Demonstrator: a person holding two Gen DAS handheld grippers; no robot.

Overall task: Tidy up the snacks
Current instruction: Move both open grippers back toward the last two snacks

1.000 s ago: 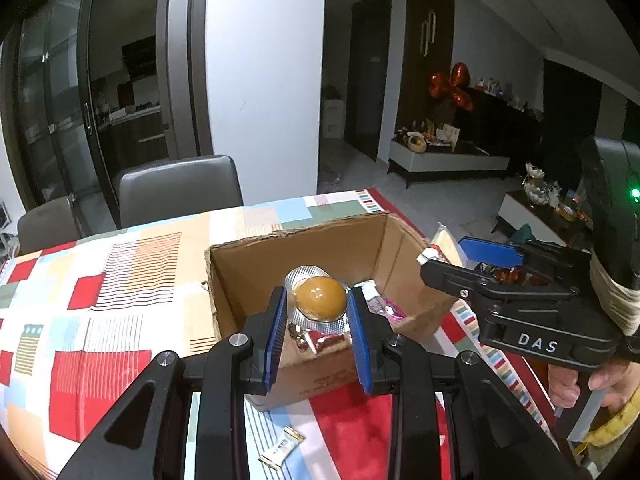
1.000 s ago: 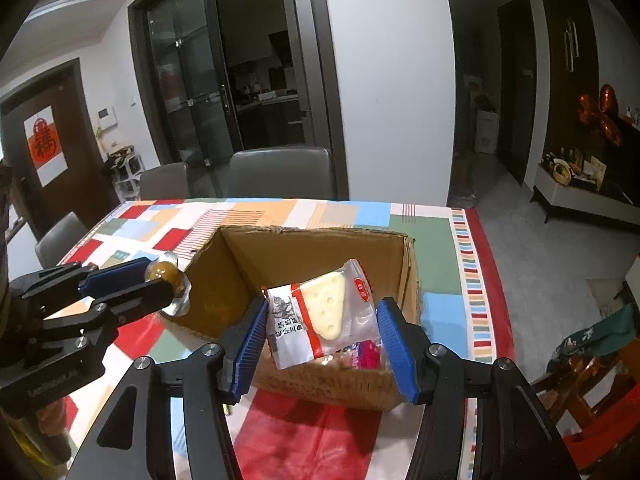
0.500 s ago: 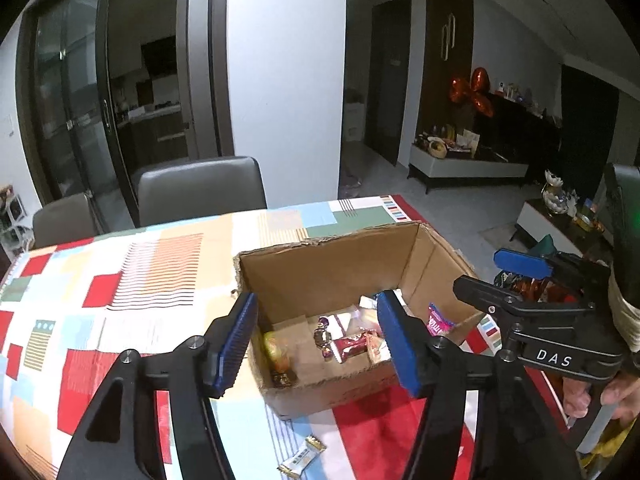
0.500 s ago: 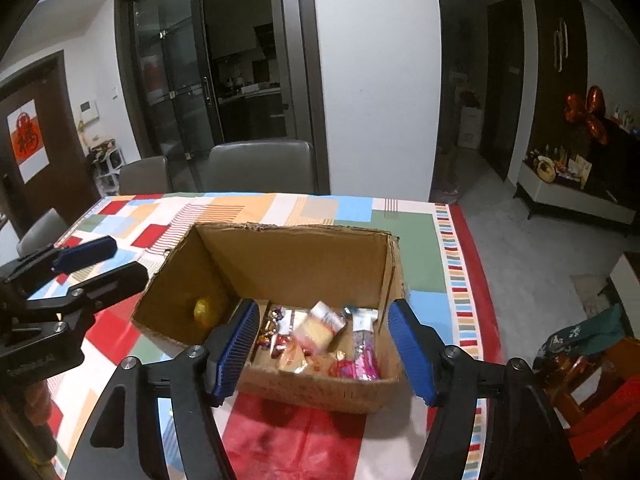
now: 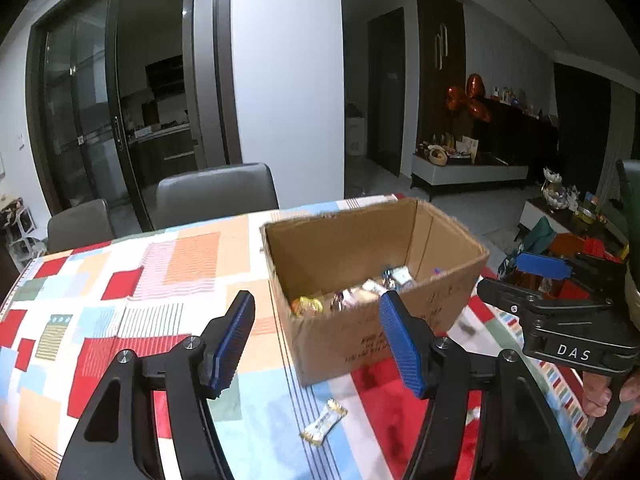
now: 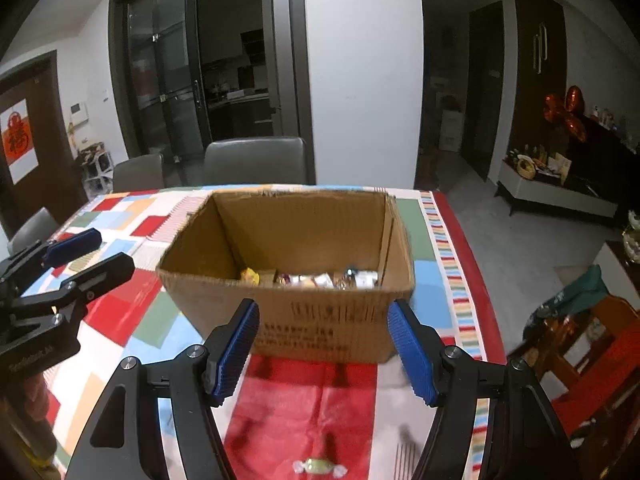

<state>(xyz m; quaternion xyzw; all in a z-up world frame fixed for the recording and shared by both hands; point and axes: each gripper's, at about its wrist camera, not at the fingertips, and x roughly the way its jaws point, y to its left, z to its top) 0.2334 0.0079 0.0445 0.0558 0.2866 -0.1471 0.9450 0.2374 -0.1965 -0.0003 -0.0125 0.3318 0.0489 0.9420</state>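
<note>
Near table (image 6: 452, 240) rt edge, box (image 6: 320, 312), both hand-held grippers empty.

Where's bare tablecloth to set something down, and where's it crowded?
Free: the wide stretch of tablecloth between the cardboard box and the grey chairs. Also a narrower strip right of the box, along the striped border. Crowded: the box floor, covered in snacks. The near strip holds a loose wrapped bar and a green candy.
</note>
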